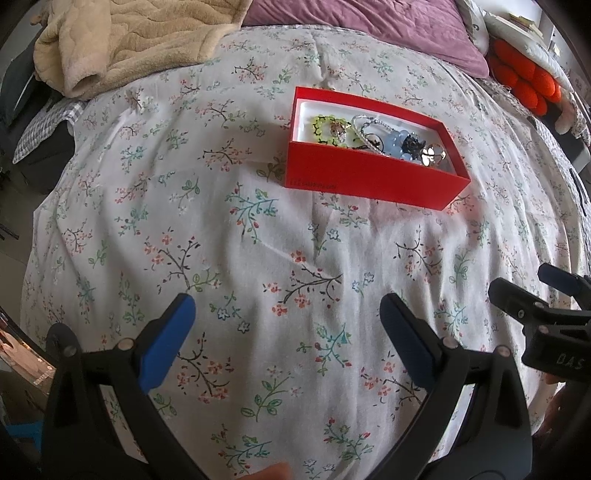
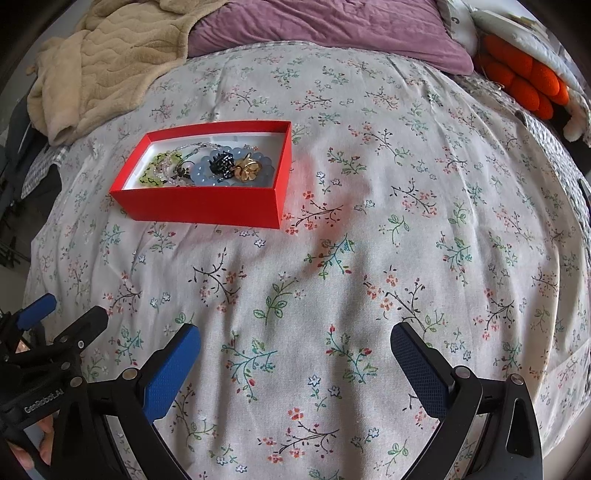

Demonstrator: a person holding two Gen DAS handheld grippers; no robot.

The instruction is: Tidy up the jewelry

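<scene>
A red box (image 1: 369, 177) (image 2: 199, 203) with a white inside sits on the floral bedspread. In it lie a green bead bracelet (image 1: 325, 129) (image 2: 159, 170), a clear bead strand (image 1: 369, 127), a pale blue bead bracelet (image 2: 207, 171), a black piece (image 2: 221, 162) and a gold piece (image 2: 247, 170). My left gripper (image 1: 288, 310) hovers open over the cloth, well short of the box, nothing between its blue pads. My right gripper (image 2: 295, 339) is likewise open and empty, with the box far off to its upper left. Each gripper shows at the edge of the other's view.
A beige fleece blanket (image 1: 122, 40) lies at the bed's far left, a mauve pillow (image 2: 332, 26) at the head, and an orange plush item (image 2: 524, 81) at the far right. The bedspread (image 2: 369, 240) stretches wide around the box.
</scene>
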